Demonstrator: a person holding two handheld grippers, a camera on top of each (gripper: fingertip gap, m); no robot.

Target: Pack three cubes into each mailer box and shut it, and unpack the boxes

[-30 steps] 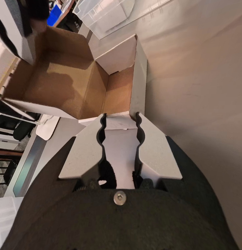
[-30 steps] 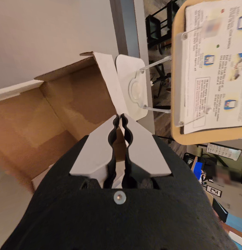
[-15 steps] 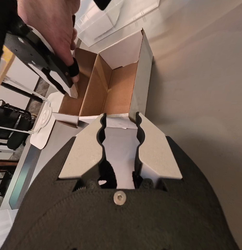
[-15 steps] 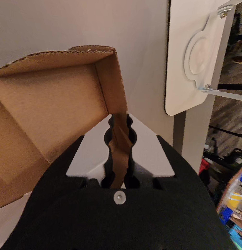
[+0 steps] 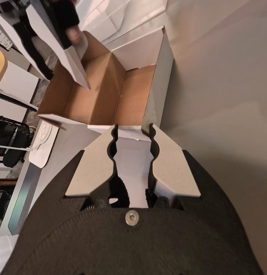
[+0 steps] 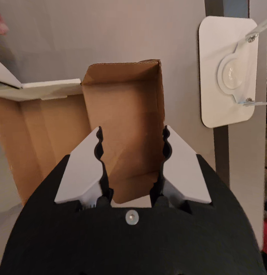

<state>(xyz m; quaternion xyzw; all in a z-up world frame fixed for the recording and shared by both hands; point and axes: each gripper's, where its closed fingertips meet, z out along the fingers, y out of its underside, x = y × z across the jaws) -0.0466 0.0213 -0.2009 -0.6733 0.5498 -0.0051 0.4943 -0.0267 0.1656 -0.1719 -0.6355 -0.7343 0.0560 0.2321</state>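
Left gripper (image 5: 133, 131): I hold it spread, jaws at the box's near white wall, clamping nothing.
Box (image 5: 109, 95): open on the table (image 5: 219, 104), lid (image 6: 124, 113) swung out; I see no cubes inside.
Right gripper (image 6: 132, 131): spread wide over the lid, gripping nothing.
Progress: I judge this box unpacked or not yet packed; other boxes are out of view.
Writing: none legible on the box.
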